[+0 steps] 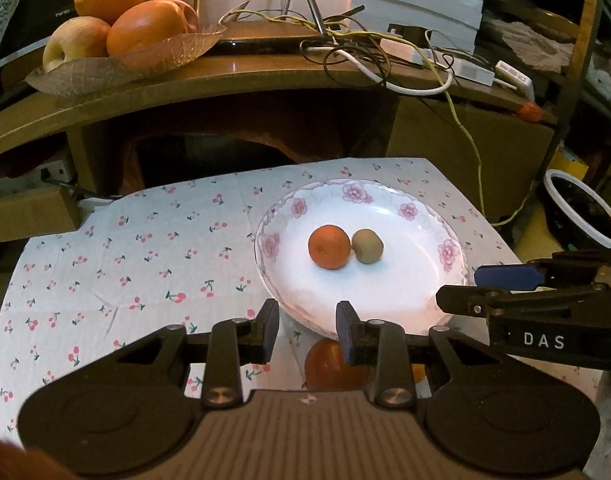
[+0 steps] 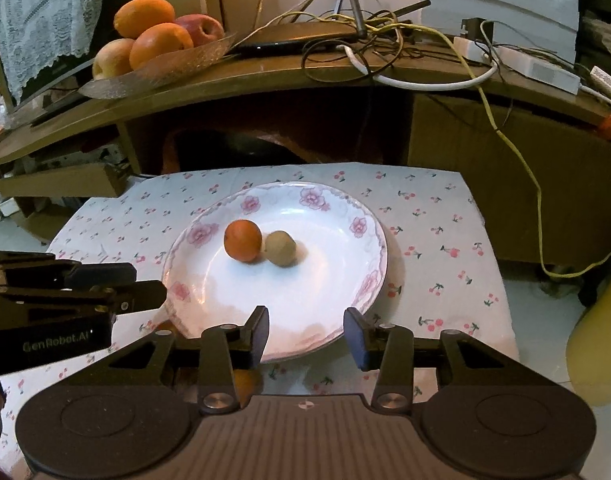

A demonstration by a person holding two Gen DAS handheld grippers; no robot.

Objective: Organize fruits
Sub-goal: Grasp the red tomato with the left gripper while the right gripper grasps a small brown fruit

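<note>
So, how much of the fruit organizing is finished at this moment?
Done: a small orange and a kiwi sit touching on the plate. In hand: nothing; left gripper and right gripper are open and empty. Left: another orange lies by the plate's near rim.

A small orange tangerine (image 1: 329, 247) and a brownish-green kiwi (image 1: 368, 246) lie side by side in the middle of a white plate (image 1: 405, 304) with pink flowers on the rim; the tangerine is on the left and the two fruits touch. A second orange fruit (image 1: 333, 364) lies on the cloth just beside the near edge of the plate, partly hidden.
</note>
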